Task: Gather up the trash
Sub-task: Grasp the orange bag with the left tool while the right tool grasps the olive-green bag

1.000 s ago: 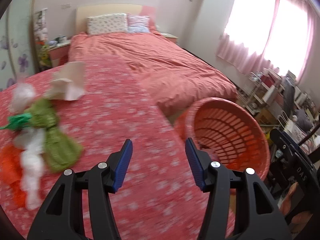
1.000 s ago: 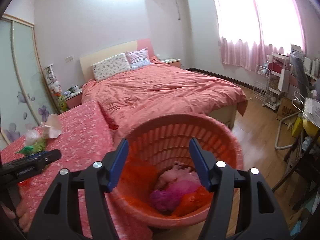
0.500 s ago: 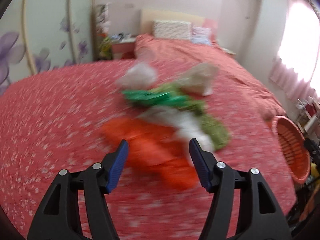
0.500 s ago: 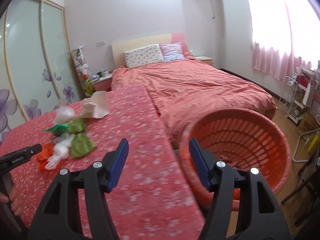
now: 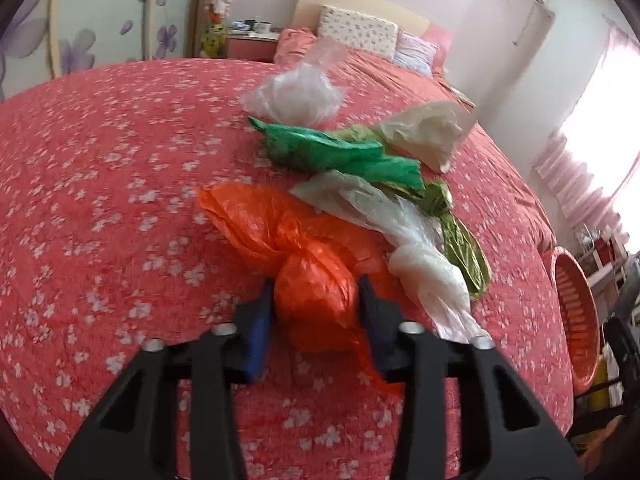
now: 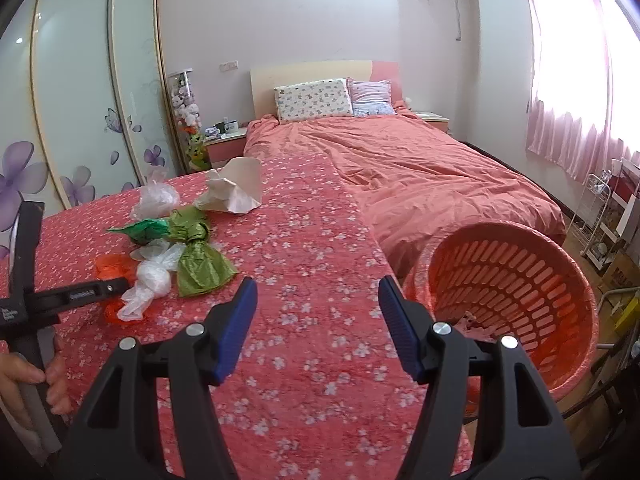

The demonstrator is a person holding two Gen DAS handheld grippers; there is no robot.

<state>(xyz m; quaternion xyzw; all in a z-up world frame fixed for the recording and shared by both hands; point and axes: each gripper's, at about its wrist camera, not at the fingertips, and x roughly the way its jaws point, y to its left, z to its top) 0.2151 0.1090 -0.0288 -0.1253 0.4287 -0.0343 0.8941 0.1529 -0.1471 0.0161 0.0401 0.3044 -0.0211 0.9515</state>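
Note:
A knotted orange plastic bag [image 5: 256, 220] lies on the red flowered tablecloth [image 5: 100, 200]. My left gripper [image 5: 315, 283] is closing on it, and both blue pads touch the sides of its knotted ball. Behind it lie a white knotted bag [image 5: 424, 268], an olive bag [image 5: 464, 240], a green bag [image 5: 332, 152], a crumpled clear bag [image 5: 300, 96] and a beige paper bag [image 5: 428, 132]. My right gripper [image 6: 317, 282] hangs open over bare cloth with nothing between its fingers. The orange basket [image 6: 516, 272] stands just right of it, off the table's edge.
The table's right edge [image 6: 384, 264] runs beside the basket, with a bed [image 6: 420, 160] beyond. A person's hand [image 6: 24, 376] holds the left tool at the lower left. A wire rack [image 6: 600, 216] and clutter stand by the curtained window; wardrobe doors line the left.
The left view swung from the basket to the bag pile, and the left gripper came down around the orange bag and narrowed. The right view swung left from the basket toward the table.

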